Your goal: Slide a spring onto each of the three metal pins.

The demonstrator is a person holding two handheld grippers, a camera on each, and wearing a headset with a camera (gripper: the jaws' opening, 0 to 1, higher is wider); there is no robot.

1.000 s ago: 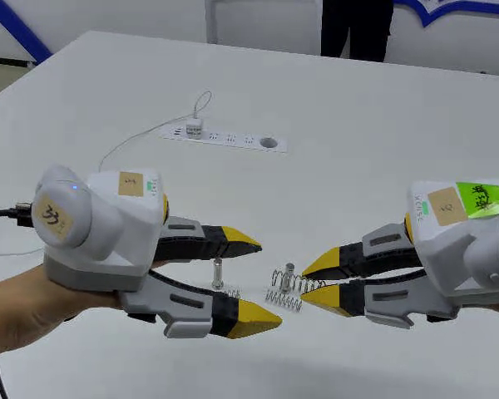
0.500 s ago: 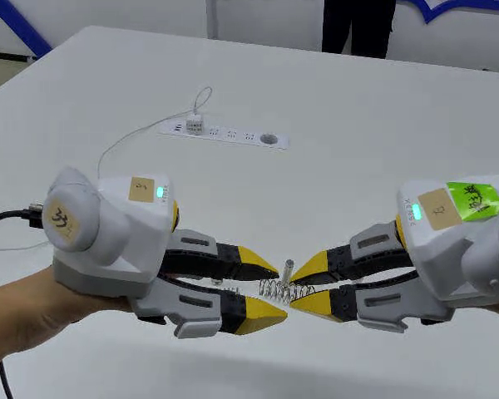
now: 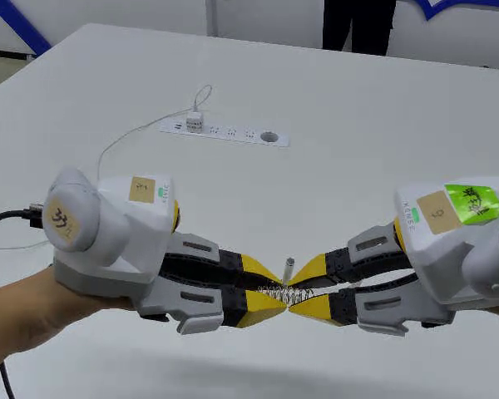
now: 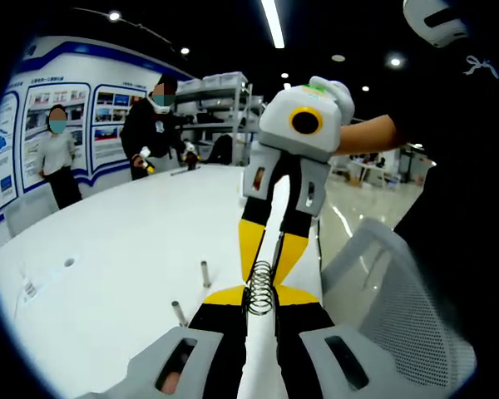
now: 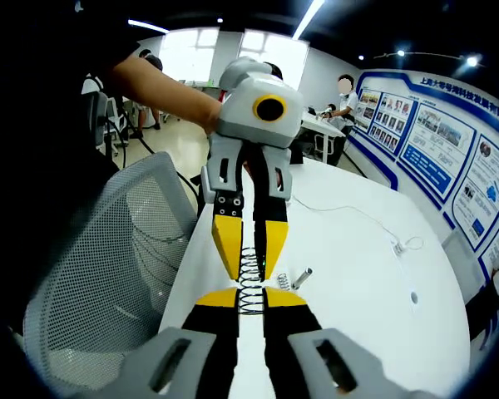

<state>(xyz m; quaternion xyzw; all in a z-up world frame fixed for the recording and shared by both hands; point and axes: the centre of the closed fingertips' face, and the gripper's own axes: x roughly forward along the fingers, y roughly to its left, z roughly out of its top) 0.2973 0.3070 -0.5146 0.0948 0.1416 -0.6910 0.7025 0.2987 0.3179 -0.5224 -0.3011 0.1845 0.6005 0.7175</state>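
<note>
A small steel spring (image 3: 284, 293) hangs level above the white table (image 3: 333, 166), gripped at both ends. My left gripper (image 3: 274, 297) is shut on its left end and my right gripper (image 3: 296, 296) is shut on its right end, yellow tips almost touching. In the left gripper view the spring (image 4: 259, 288) stands between my jaws and the opposing right gripper (image 4: 269, 268). The right gripper view has the same spring (image 5: 249, 281) running to the left gripper (image 5: 249, 266). One metal pin (image 3: 289, 267) stands just behind the tips. Two pins (image 4: 205, 273) (image 4: 178, 312) stand on the table.
A white power strip (image 3: 224, 133) with a plugged charger and thin cable lies further back on the table. A grey mesh chair (image 4: 399, 307) stands off the table's edge. People stand at the far side of the table (image 4: 154, 133).
My left gripper has moved right and gone from open to shut on the spring's free end. The right gripper has lifted the spring slightly and come closer.
</note>
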